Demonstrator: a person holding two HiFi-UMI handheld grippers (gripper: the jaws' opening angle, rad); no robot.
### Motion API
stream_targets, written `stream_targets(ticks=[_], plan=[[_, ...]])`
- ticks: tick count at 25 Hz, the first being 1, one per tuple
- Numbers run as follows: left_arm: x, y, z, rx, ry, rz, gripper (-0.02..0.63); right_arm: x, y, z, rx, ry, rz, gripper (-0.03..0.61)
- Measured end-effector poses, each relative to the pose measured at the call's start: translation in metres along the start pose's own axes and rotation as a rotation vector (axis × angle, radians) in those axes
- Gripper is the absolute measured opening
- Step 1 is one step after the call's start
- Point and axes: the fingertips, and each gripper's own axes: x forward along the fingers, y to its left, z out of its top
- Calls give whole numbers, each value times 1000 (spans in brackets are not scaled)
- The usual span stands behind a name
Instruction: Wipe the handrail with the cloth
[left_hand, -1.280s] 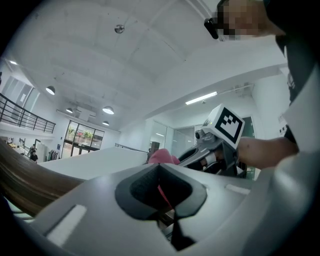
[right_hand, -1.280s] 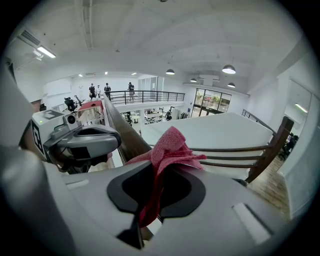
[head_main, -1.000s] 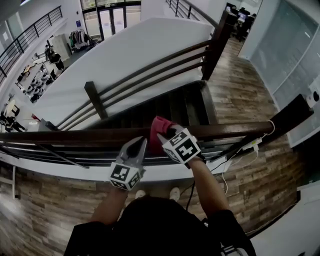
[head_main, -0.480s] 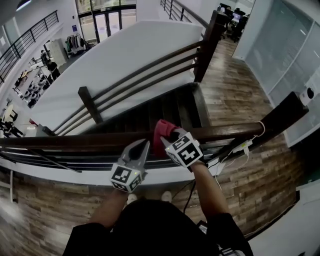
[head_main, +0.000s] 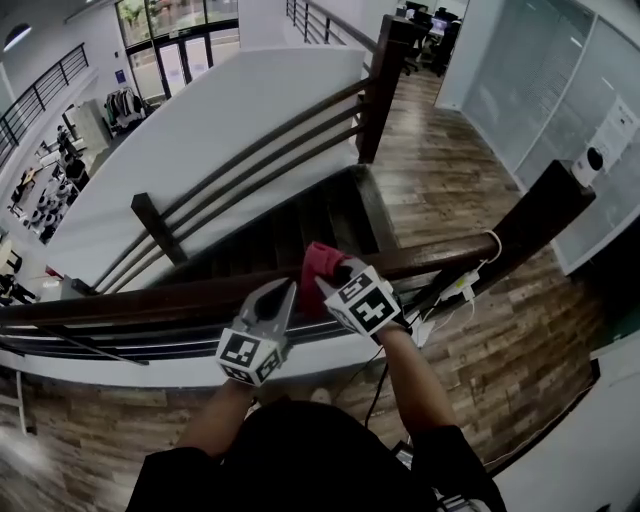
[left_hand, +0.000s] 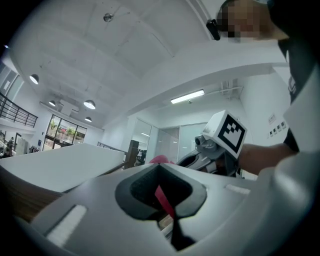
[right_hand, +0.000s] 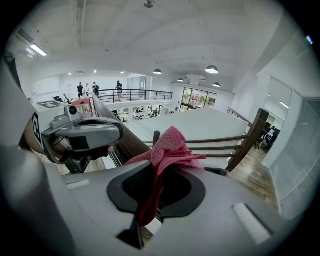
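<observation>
Head view: right gripper (head_main: 328, 278) jaws pinch the red woven cloth (head_main: 318, 260) on the dark wooden handrail (head_main: 150, 298). At its nine o'clock, left gripper (head_main: 286, 290) jaws sit pressed together.

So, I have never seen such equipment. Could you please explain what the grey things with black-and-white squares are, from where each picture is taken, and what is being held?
There is no robot here. A person holds one hand-held grasping tool in each hand, and the cubes with square patterns are part of those tools. The head view comes from a camera on the person's head. It looks steeply down over a dark wooden handrail, with stairs below it. The two gripper views come from a camera riding on each tool, looking along its jaws. The right tool pinches a red cloth and holds it against the handrail. The left tool is beside it with its jaws together, apparently holding nothing. The red sliver in its view seems to be that cloth seen beyond the jaws.
</observation>
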Motion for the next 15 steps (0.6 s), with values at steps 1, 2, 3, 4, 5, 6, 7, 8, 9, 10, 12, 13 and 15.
stream_targets(ticks=[1,2,3,4,5,6,7,8,9,10,12,13,15], plan=[[5,-4,0,2,-1,-8,0,-3,-7,-4,4,1,-10,48],[9,-7,-1,2,-1,-17,0,-7,-14,-7,10,0,-20,48],[14,-11,-1,1,0,-26,0,-10,-21,-11,17,-1,-29,48],[18,-15,-2,-1,1,-35,0,-13,-27,-14,24,-2,-36,48],[23,-19,-3,-2,2,-46,0,-16,-32,-18,30,-1,-44,48],[27,-23,-4,-3,3,-57,0,-19,-36,-20,34,0,-51,48],[32,-28,-4,-4,4,-68,0,-22,-41,-23,36,1,-59,48],[37,-33,-5,-4,6,-78,0,-25,-45,-25,37,1,-66,48],[42,-37,-5,-4,9,-85,0,-28,-49,-28,41,0,-71,48],[48,-41,-6,-6,11,-90,0,-32,-53,-30,47,-3,-76,48],[58,-50,-7,-12,11,-104,0,-37,-61,-37,66,-12,-85,48],[62,-55,-7,-14,9,-116,0,-40,-66,-40,76,-15,-92,48],[70,-66,-9,-18,5,-142,0,-47,-76,-47,90,-18,-114,48]])
